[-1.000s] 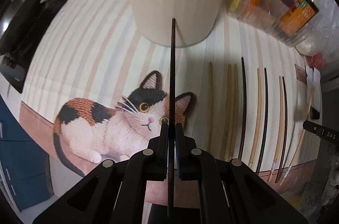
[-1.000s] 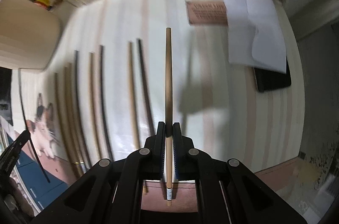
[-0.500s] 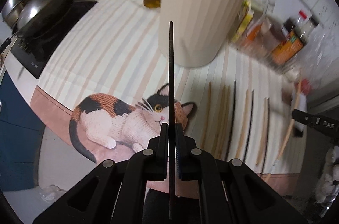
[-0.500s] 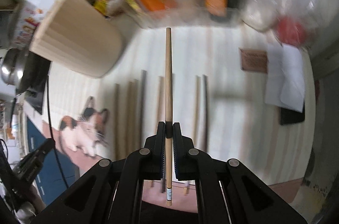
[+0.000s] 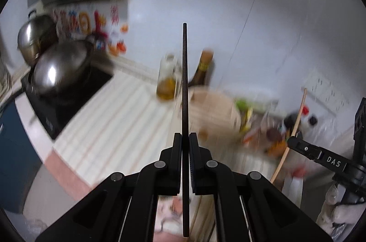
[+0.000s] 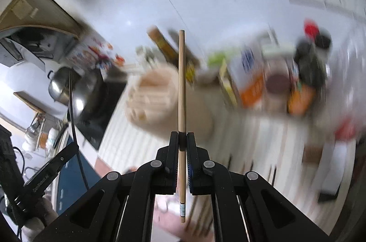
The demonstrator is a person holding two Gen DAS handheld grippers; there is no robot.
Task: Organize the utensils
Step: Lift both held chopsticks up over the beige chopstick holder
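Note:
My left gripper (image 5: 185, 139) is shut on a black chopstick (image 5: 184, 81) that sticks straight up the view, high above the counter. My right gripper (image 6: 182, 137) is shut on a light wooden chopstick (image 6: 181, 81). A tall beige ribbed holder (image 5: 212, 109) stands on the striped mat (image 5: 119, 118) just beyond both tips; it shows blurred in the right wrist view as the holder (image 6: 155, 100). The right gripper with its wooden chopstick (image 5: 295, 127) appears at the right of the left wrist view. The left gripper's black chopstick (image 6: 73, 113) appears at the left of the right wrist view. Both views are motion-blurred.
An oil bottle (image 5: 168, 81) and a dark bottle (image 5: 203, 68) stand behind the holder. Steel pots (image 5: 59, 65) sit on a black cooktop (image 5: 64, 109) at the left. Packets and jars (image 6: 274, 81) crowd the back right by the white wall.
Both grippers have risen and tilted up with their chopsticks. The cat mat and the row of chopsticks have dropped out of view; the holder now sits near the tips and the wall fills the top.

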